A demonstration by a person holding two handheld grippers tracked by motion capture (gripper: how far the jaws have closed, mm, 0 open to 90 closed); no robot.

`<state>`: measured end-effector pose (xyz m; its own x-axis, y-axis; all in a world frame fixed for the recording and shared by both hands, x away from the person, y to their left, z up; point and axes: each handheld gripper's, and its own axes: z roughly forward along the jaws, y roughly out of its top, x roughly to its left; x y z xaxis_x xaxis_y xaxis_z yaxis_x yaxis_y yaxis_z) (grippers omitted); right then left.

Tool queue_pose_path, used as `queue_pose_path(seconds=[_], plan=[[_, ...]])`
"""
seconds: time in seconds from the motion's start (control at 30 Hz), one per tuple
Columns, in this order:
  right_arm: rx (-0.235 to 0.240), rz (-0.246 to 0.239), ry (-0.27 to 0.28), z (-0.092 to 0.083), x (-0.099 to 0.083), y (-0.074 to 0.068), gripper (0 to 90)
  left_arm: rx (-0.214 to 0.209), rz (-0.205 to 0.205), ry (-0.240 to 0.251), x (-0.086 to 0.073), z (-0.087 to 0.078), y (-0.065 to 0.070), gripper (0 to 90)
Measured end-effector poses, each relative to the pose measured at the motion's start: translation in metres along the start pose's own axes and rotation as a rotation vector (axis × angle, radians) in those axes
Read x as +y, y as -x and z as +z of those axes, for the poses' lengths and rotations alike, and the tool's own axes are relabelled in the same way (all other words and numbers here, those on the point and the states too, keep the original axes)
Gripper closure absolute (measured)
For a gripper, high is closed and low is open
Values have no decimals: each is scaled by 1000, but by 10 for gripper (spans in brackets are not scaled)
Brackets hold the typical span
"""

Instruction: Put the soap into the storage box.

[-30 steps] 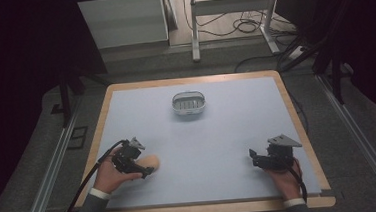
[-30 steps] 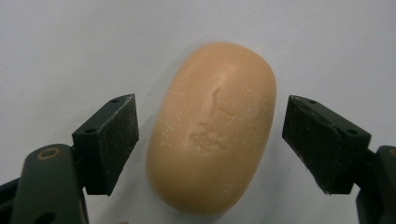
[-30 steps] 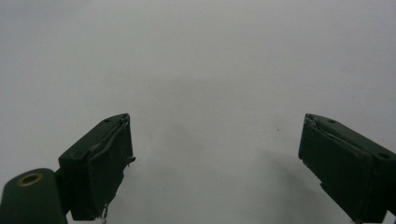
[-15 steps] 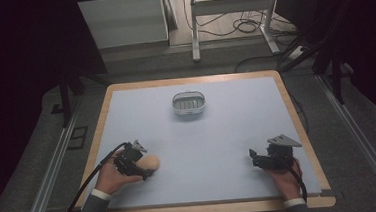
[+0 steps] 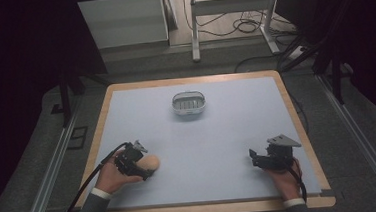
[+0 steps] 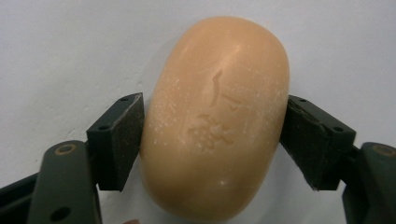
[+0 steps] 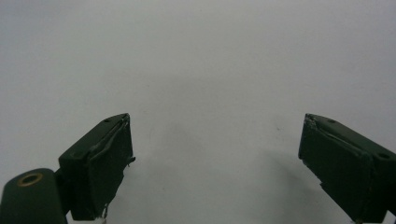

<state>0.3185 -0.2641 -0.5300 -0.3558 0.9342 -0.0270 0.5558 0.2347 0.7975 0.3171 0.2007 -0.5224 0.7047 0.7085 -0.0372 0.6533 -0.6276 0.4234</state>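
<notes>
The soap bar (image 6: 215,116) lies flat on the desk (image 5: 218,134) near its front-left corner. Its long axis runs away from the left gripper (image 5: 139,165), along the jaws, and both pads touch its long sides and hold it. These jaws have just been closing and then eased a little. The right gripper (image 5: 256,159) rests near the front-right corner, jaws wide open on nothing. A small basket (image 5: 189,106) stands toward the back edge. The desk top is pale blue with a wooden border; the room around is dark. Since the earlier frame neither hand changed place.
</notes>
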Motion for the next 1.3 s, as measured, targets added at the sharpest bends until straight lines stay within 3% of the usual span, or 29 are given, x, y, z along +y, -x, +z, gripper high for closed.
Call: queue_pose_path(seconds=[0.27, 1.3], plan=[[4, 6, -1, 0, 0, 1, 103, -2, -6, 7, 1, -1, -2, 286], [-2, 6, -4, 1, 0, 1, 102, -10, 6, 46, 17, -18, -4, 298]])
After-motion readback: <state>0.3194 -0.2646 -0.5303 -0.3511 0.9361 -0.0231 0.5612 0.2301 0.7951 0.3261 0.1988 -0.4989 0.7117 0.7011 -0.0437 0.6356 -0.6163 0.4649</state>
